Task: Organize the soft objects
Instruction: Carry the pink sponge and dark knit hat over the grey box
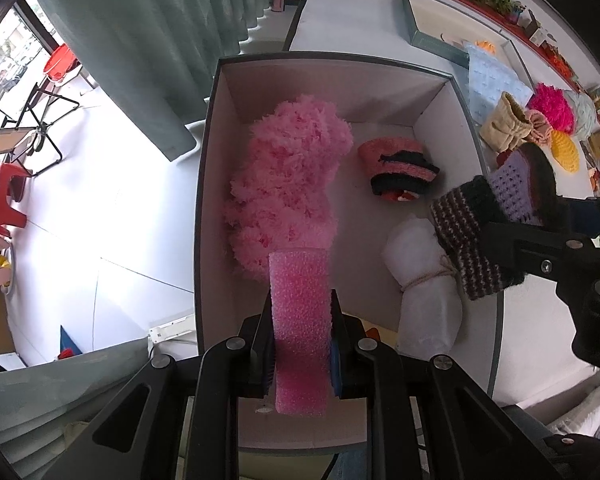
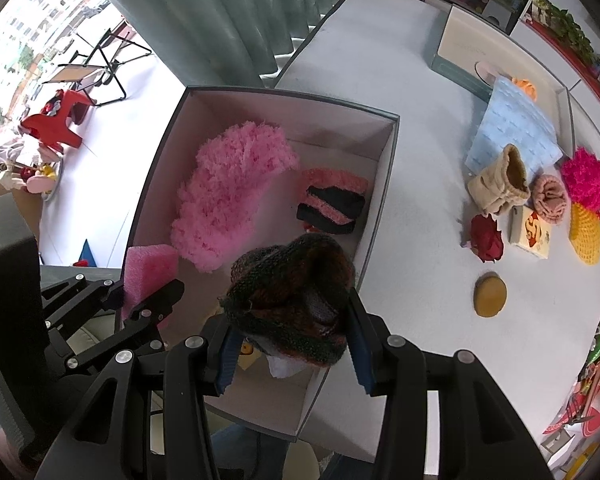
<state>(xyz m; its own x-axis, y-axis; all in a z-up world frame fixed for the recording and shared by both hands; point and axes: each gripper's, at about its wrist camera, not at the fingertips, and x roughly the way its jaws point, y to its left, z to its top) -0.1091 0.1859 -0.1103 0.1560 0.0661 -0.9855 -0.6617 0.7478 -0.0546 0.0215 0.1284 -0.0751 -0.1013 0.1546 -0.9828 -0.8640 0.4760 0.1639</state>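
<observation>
**Operator A:** Currently, which step is in hand?

**Operator B:** Loading the box. The left gripper has its jaws closed on the pink foam piece, held above the box's near end, just short of the fluffy pink item lying inside. The right gripper has its jaws pressed against both sides of the dark knitted bundle, held over the box's near right corner.

**Operator A:** What does the box hold already?

**Operator B:** Beside the fluffy item: a pink-and-black knit toward the far right wall, and a white tied bundle at the near right.

**Operator A:** What does the next move call for?

**Operator B:** In my judgement, lower each load into free floor space, then part the jaws. The gap near the white bundle is narrow, so the knitted bundle may settle on top. Further soft items wait on the counter, right of the box.
</observation>
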